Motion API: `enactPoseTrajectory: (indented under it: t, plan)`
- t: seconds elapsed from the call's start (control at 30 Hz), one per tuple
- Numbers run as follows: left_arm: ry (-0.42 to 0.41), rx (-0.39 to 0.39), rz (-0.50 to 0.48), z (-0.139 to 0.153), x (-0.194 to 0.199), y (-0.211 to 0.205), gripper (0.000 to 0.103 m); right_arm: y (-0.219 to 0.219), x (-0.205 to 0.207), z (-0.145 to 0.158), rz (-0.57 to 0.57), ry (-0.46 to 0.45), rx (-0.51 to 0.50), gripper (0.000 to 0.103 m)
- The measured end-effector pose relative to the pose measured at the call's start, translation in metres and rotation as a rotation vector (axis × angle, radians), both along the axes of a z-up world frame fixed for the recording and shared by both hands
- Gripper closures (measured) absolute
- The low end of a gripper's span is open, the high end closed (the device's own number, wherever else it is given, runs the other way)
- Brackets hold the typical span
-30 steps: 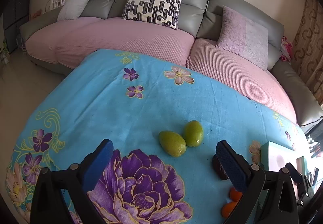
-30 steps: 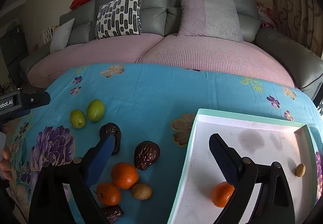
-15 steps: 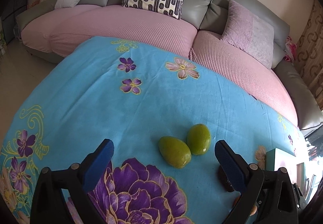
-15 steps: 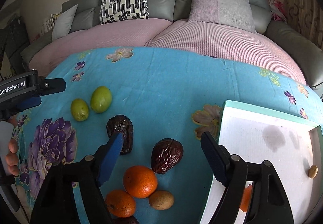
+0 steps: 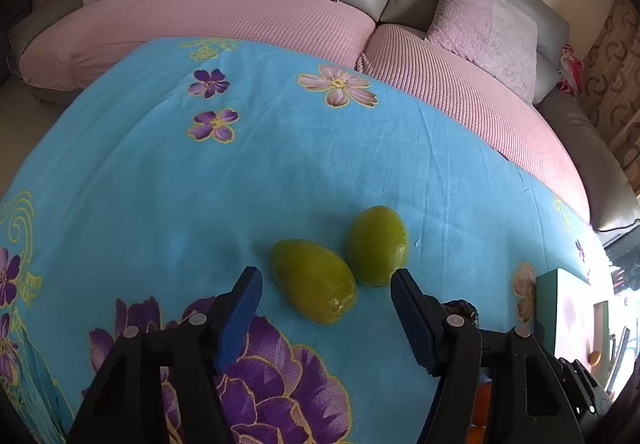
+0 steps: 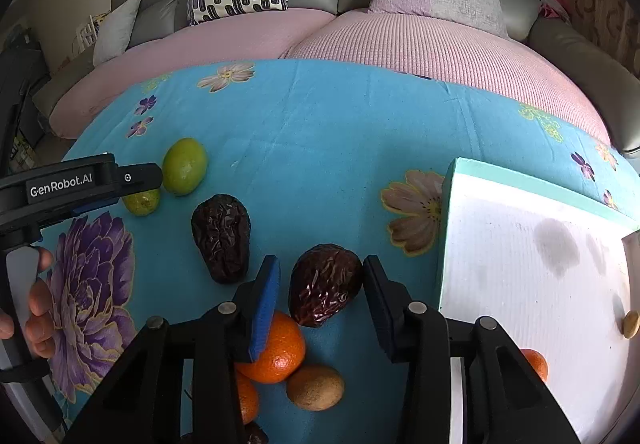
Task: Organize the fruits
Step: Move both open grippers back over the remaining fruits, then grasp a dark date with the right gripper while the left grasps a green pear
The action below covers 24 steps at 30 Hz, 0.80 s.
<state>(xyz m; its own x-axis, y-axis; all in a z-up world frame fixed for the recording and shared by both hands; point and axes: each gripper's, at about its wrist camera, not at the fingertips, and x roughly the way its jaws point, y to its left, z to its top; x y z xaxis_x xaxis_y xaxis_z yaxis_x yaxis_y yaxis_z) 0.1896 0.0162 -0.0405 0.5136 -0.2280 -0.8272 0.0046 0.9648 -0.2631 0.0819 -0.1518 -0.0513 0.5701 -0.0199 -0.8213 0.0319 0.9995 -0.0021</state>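
Since both sets of jaws are spread, we center the right gripper [image 6: 318,282] around the dark date [image 6: 325,285] and the left gripper [image 5: 326,294] around the near green fruit [image 5: 314,280] on the surface before squeezing gently.

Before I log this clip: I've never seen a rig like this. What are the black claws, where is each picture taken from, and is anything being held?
The claws are two hand-held grippers; a person squeezes one in each hand, and a fisheye camera on each looks forward along its fingers.

The left wrist view shows the left gripper open over a blue floral cloth, its jaws either side of the nearer green fruit; a second green fruit touches that one.

The right wrist view shows the right gripper open around a wrinkled dark date, not yet clamped. Nearby lie another date, an orange and a brown fruit. To the right is a white tray with an orange already in it. The person's hand shows at the left edge.

Nothing is held yet.
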Motion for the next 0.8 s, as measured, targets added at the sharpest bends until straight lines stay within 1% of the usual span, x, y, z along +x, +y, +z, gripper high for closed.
enactPoseTrajectory:
  t: [0.07,0.1,0.17,0.23,0.33,0.5,0.6,0.63,0.7,0.73,0.8]
  plan:
    - [0.001,0.0,-0.007,0.0,-0.001,-0.002,0.044,-0.002,0.0,0.0,-0.005,-0.001,-0.002,0.064]
    - [-0.001,0.004,-0.007,0.0,-0.001,-0.003,0.046,-0.002,0.0,0.0,-0.006,-0.001,0.0,0.064]
    - [-0.002,0.012,0.0,0.001,-0.001,-0.003,0.056,-0.002,-0.001,0.0,-0.006,-0.001,0.004,0.064]
    - [0.004,0.004,0.019,0.0,-0.001,0.001,0.06,-0.001,0.0,0.001,-0.005,-0.001,0.0,0.064]
    - [0.006,-0.018,0.023,0.0,-0.001,0.004,0.061,-0.001,-0.002,0.002,-0.003,-0.007,0.002,0.065]
    - [-0.002,0.0,0.02,0.001,-0.003,0.002,0.061,-0.003,-0.004,0.008,-0.006,-0.027,0.007,0.065]
    - [-0.008,-0.02,0.02,0.005,-0.005,0.003,0.063,-0.003,-0.006,0.013,-0.009,-0.044,0.009,0.065]
    - [-0.013,-0.024,0.021,0.007,-0.006,0.003,0.066,-0.003,-0.007,0.016,-0.01,-0.051,0.009,0.065]
    - [-0.037,-0.026,0.025,0.015,-0.009,0.004,0.084,-0.005,-0.01,0.021,-0.013,-0.066,0.01,0.065]
    - [-0.05,-0.029,0.023,0.02,-0.01,0.004,0.09,-0.005,-0.011,0.025,-0.013,-0.073,0.011,0.065]
    - [-0.066,-0.028,0.014,0.025,-0.012,0.003,0.09,-0.006,-0.013,0.029,-0.01,-0.084,0.011,0.065]
